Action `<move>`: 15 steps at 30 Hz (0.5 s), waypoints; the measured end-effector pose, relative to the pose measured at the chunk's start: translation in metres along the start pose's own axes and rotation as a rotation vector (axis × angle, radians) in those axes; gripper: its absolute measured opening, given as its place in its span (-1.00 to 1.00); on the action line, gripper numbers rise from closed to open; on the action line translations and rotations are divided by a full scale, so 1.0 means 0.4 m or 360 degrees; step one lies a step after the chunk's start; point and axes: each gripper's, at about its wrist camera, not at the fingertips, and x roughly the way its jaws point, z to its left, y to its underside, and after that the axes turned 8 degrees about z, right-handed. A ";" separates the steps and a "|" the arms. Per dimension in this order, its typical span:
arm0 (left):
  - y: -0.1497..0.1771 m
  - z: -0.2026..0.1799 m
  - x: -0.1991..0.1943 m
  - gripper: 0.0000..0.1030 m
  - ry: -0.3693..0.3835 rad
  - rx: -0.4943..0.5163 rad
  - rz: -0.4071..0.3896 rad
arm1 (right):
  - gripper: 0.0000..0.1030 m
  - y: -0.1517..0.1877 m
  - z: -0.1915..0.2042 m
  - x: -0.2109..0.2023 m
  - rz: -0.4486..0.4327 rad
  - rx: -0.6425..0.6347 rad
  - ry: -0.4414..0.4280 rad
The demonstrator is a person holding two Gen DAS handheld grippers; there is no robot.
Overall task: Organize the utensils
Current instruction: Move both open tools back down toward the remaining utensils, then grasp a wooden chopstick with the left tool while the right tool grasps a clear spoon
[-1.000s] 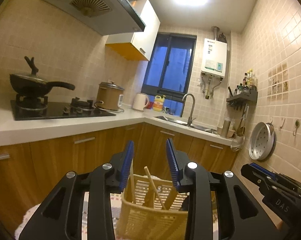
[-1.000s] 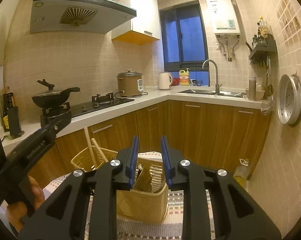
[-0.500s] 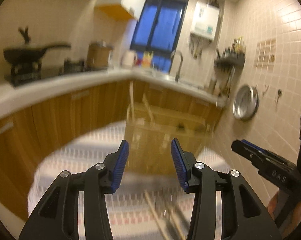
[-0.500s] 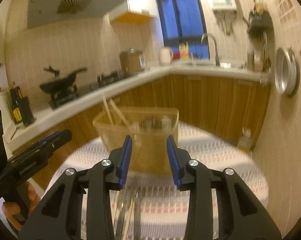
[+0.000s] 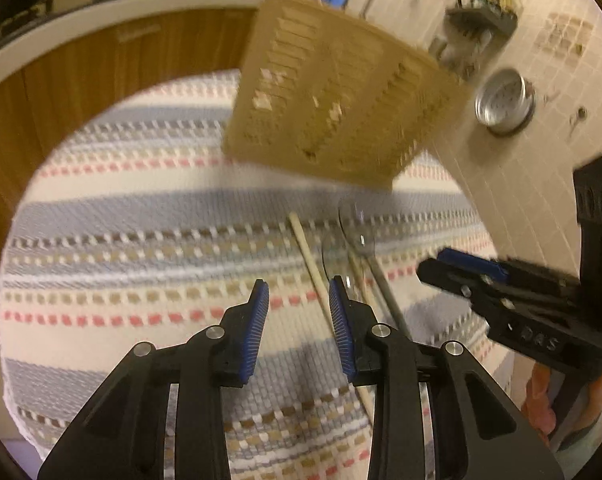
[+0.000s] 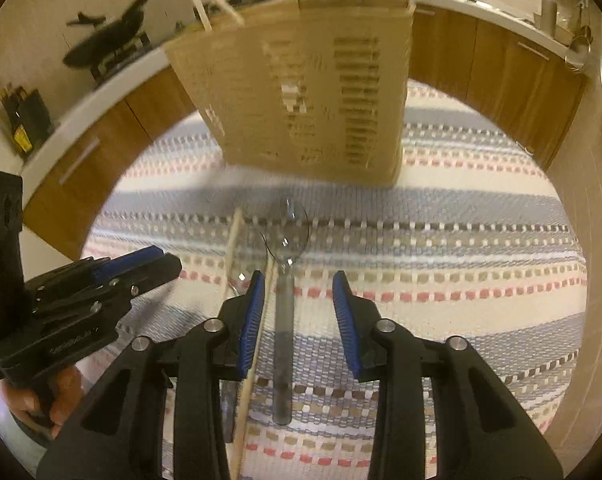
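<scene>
Loose utensils lie on a striped cloth in front of a tan slotted basket [image 5: 333, 100] [image 6: 309, 92] that holds wooden sticks. They are a metal spoon [image 6: 283, 320], a second spoon [image 5: 357, 228] and wooden chopsticks [image 5: 313, 264] [image 6: 233, 240]. My left gripper [image 5: 298, 284] hovers over the cloth just left of the chopstick, its jaws closing on nothing. My right gripper [image 6: 299, 276] points down over the spoon's handle, which lies between its closing fingers, pads not touching it. Each gripper shows in the other's view: the right gripper [image 5: 461, 268] and the left gripper [image 6: 141, 264].
The striped woven cloth [image 5: 141, 240] covers a round table. Wooden cabinets [image 6: 481, 60] and a white counter curve behind it. A dark pan [image 6: 113, 36] sits on the stove at the left. A tiled wall with a hanging steel pan [image 5: 505, 100] stands at the right.
Both grippers tipped downward and sank from facing the kitchen to facing the table. The loose spoons and chopsticks came into view, and the basket moved to the top of both pictures.
</scene>
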 end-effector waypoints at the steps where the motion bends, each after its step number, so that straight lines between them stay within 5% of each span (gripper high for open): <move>1: 0.004 -0.008 0.010 -0.43 -0.0011 0.0028 0.0030 | -0.53 -0.002 0.003 0.015 0.0038 -0.0004 -0.0017; 15: 0.026 -0.069 0.067 -0.44 -0.0195 0.0164 0.0089 | -0.60 -0.032 0.006 0.084 0.0150 0.0011 -0.0081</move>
